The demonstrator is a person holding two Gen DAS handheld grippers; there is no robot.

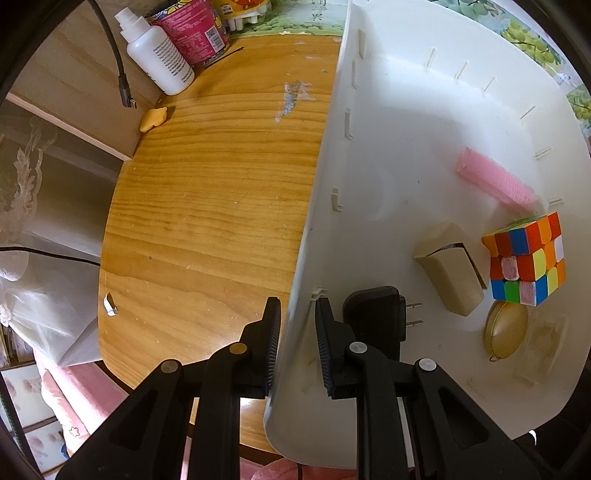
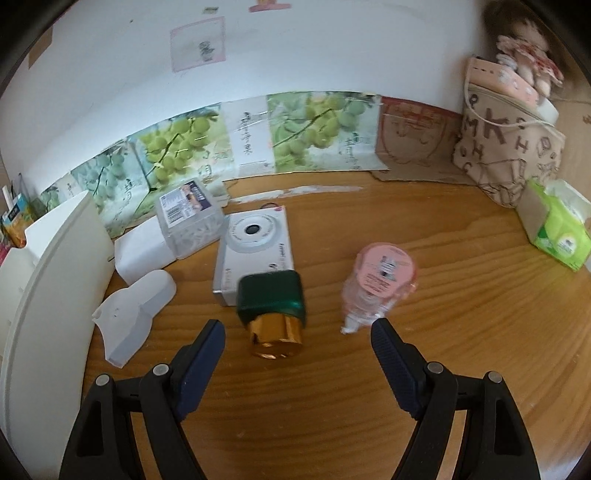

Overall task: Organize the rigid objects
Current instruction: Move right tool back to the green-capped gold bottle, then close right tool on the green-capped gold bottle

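My left gripper [image 1: 297,310] is shut on the left wall of a white plastic bin [image 1: 399,122], one finger outside and one inside. In the bin lie a Rubik's cube [image 1: 526,258], a pink ribbed roller [image 1: 495,181], a beige case [image 1: 452,267], a black plug adapter [image 1: 376,317] and a gold oval tin [image 1: 506,330]. My right gripper [image 2: 297,332] is open and empty just above the table. A green bottle with a gold cap [image 2: 273,312] lies between its fingers. A pink-lidded clear bottle [image 2: 380,280] lies just beyond the right finger.
On the wooden table [image 2: 461,332] are a white camera [image 2: 255,251], a clear box [image 2: 188,218], white plastic pieces [image 2: 133,314], the bin's edge [image 2: 40,295], a green tissue pack [image 2: 557,229] and a patterned bag [image 2: 506,147]. A white bottle [image 1: 155,51], red can [image 1: 192,33] and yellow piece [image 1: 153,118] are far left.
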